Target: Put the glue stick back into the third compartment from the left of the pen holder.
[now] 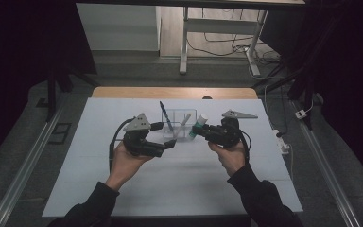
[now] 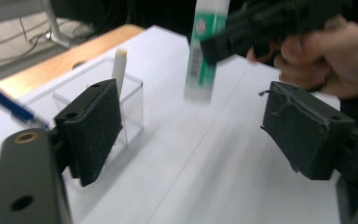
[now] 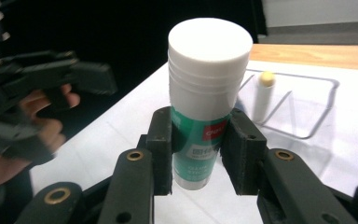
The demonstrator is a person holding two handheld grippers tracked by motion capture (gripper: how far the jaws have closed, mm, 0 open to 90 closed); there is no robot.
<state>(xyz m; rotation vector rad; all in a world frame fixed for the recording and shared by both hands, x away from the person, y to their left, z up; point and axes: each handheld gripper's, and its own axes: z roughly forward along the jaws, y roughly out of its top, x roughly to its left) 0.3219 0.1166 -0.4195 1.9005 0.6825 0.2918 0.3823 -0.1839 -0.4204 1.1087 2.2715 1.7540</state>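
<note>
Two tongs hover above the counter: my right tongs clamp a green-and-white glue stick, label too blurred to read, near the clear box. My left tongs stand apart, empty.

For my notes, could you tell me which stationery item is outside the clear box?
The green glue stick, clamped in the right hand-held gripper; the blue pen and white stick stand inside.
</note>
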